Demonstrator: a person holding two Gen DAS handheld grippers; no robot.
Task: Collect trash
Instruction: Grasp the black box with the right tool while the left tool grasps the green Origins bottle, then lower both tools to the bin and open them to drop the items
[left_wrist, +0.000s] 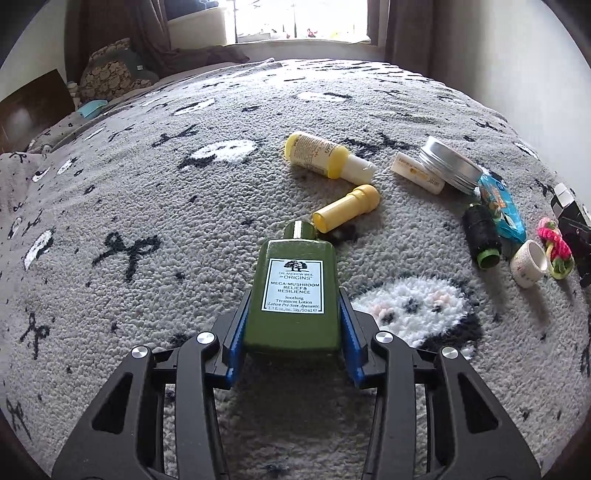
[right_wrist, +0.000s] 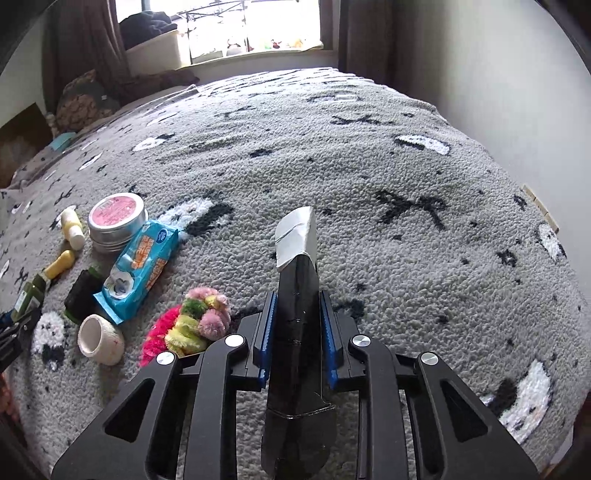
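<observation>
Blue pads of the left gripper (left_wrist: 293, 314) pinch the green bottle (left_wrist: 295, 291) low on its sides, ready for lifting; beyond the bottle lies a yellow cap (left_wrist: 347, 208). Right gripper (right_wrist: 297, 321) clamps a black carton (right_wrist: 297, 332) edgewise.

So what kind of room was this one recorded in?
Most likely a bedroom: a bed covered by a fluffy grey blanket, pillows at its far end, and a curtained window beyond.

- grey fleece blanket (left_wrist: 155, 192) with black bows, spread over the bed
- brown curtains (left_wrist: 122, 26) beside the bright window (left_wrist: 303, 18)
- patterned cushion (left_wrist: 110, 75) at the far left
</observation>
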